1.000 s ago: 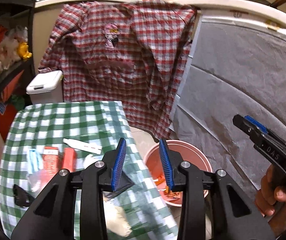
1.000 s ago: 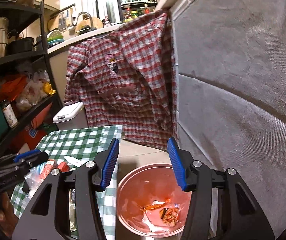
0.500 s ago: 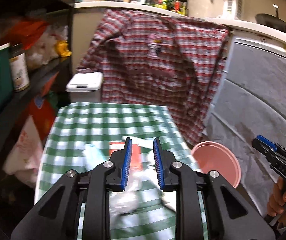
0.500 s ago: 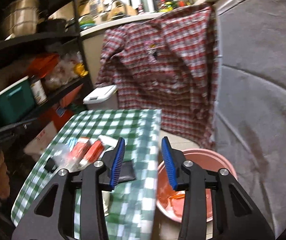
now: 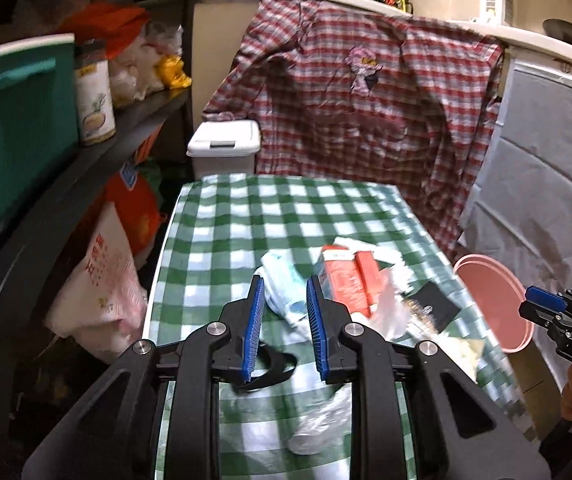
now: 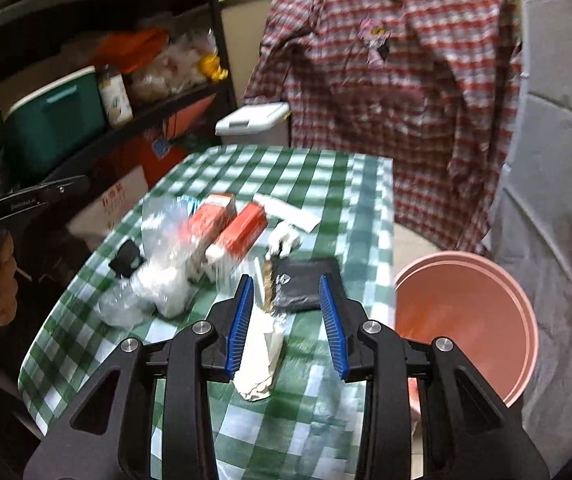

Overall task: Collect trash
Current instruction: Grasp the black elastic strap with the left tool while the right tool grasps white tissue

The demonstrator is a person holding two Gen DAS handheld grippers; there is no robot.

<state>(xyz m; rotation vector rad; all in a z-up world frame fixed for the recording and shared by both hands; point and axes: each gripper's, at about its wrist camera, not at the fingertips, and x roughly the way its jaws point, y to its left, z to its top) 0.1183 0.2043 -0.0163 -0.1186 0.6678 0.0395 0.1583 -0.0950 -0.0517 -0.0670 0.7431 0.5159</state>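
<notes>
Presently both tongs hover over the checked surface [image 5: 246,216], none of the litter gripped. Left tongs [image 5: 284,322]: pads slightly apart, nothing clamped; a pale blue-white wrapper [image 5: 282,280] lies beyond the tips. Right tongs [image 6: 288,322]: pads apart, empty, above a black pouch [image 6: 306,280] and a crumpled white paper [image 6: 260,356] near the surface's right edge. Trash is clustered mid-surface: two red cartons [image 6: 230,228], clear plastic bag [image 6: 166,276], black cap [image 6: 126,262]. Pink bucket [image 6: 486,308] stands on the floor just off the right edge. Plaid shirt [image 5: 366,112] hangs behind the far edge.
</notes>
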